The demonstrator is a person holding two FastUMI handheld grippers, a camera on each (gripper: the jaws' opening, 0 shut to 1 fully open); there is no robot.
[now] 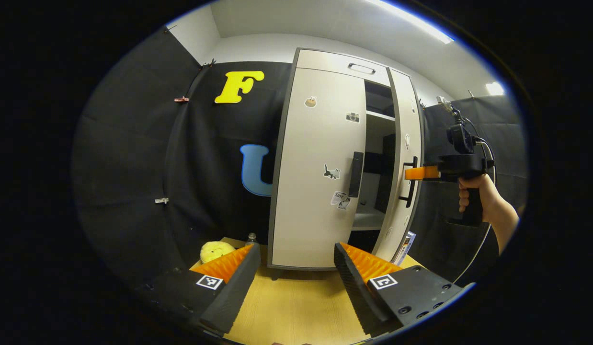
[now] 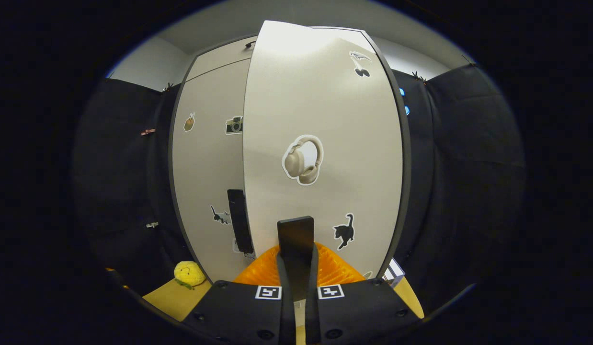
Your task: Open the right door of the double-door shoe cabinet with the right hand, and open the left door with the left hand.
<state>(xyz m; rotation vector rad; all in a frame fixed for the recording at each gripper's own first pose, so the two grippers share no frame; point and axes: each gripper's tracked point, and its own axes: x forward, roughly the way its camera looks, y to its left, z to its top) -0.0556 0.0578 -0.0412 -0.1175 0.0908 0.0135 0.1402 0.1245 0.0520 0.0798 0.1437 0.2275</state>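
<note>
At the half-open right door (image 1: 403, 158), right gripper (image 2: 296, 258) jaws clamp its handle (image 2: 295, 235); left gripper (image 1: 296, 268) jaws wide, empty.

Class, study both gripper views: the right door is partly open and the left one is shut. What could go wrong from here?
1. The right gripper is clamped on the right door's handle; it may slip off as the right door swings wider.
2. The left gripper is open, short of the left handle; it may miss or hit the left door.
3. A box beside the cabinet's base could block the right door.
</note>
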